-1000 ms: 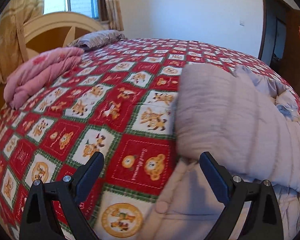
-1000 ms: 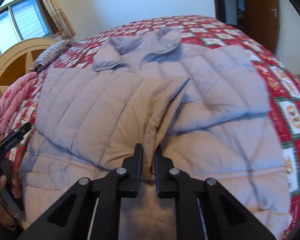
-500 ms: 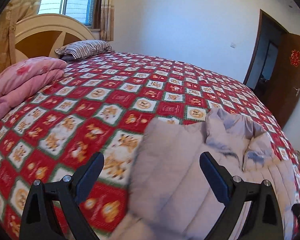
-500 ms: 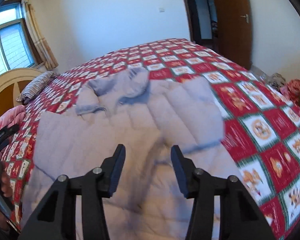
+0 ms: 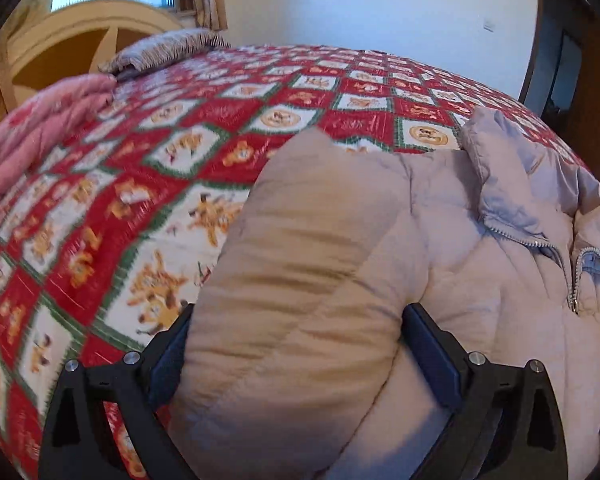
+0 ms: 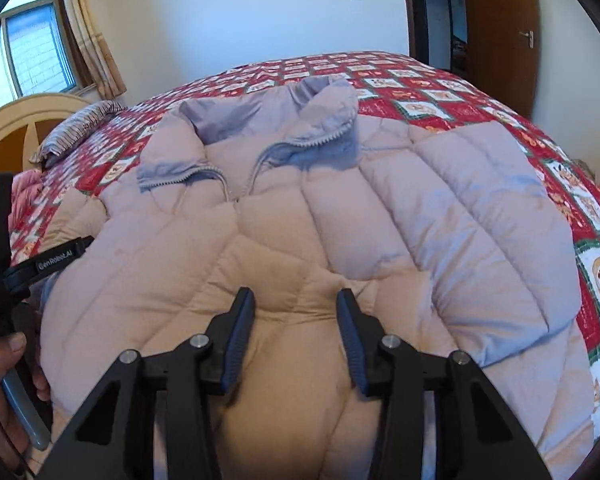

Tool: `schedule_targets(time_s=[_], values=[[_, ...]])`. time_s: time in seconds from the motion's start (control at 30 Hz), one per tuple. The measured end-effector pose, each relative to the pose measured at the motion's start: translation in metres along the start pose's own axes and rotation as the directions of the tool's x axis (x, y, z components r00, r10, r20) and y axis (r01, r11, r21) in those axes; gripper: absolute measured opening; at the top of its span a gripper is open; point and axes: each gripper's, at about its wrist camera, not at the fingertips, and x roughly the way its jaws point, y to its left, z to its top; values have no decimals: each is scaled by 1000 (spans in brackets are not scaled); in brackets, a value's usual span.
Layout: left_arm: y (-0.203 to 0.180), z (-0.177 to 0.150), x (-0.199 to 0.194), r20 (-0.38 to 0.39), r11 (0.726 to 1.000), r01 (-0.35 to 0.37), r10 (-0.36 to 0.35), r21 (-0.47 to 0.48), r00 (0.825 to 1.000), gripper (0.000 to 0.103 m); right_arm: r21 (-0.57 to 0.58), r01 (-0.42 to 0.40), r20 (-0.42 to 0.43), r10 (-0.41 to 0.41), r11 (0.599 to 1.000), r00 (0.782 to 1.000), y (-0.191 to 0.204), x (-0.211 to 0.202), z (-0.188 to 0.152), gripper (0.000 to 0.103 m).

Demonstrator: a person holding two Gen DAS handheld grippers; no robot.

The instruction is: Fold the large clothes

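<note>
A pale lilac-beige quilted puffer jacket (image 6: 340,232) lies front-up across a bed (image 5: 340,116) covered by a red, white and green checked bedspread with cartoon bear squares. In the left wrist view, going left to right: a folded pink quilt (image 5: 32,136) sits along the bed's left edge, partly cut off by the frame; a striped pillow (image 5: 168,46) lies at the head of the bed against a curved wooden headboard (image 5: 80,36); then a thick folded sleeve of the jacket fills the foreground. The left gripper (image 5: 296,344) stands wide apart, its two fingers on either side of that sleeve's bulk, and the padding hides most of the left finger, so whether the pads press the fabric cannot be told. This view is motion-blurred, especially the bedspread. To the right, the jacket's collar and partly undone zip show, with a dark doorway beyond. In the right wrist view, the left-hand tool and the person's hand (image 6: 4,364) appear at the far left edge, partly cropped. The right gripper (image 6: 296,332) is spread apart just above the jacket's lower front, gripping nothing. The jacket's right sleeve is folded across its chest, near the bed's right edge.
</note>
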Motion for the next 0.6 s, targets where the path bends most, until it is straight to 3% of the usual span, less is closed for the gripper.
schedule_targets(time_s=[0.17, 0.43, 0.6], values=[[5, -2, 11, -44, 998, 41, -43, -42, 998, 102, -16, 25, -7, -25, 1000, 1000, 4, 9, -2, 46], [-6, -5, 8, -17, 1000, -28, 28, 8, 999, 102, -35, 61, -20, -61, 998, 998, 8, 15, -1, 46], [-6, -5, 8, -14, 999, -34, 34, 14, 999, 102, -54, 86, -25, -88, 995, 996, 12, 17, -1, 46]])
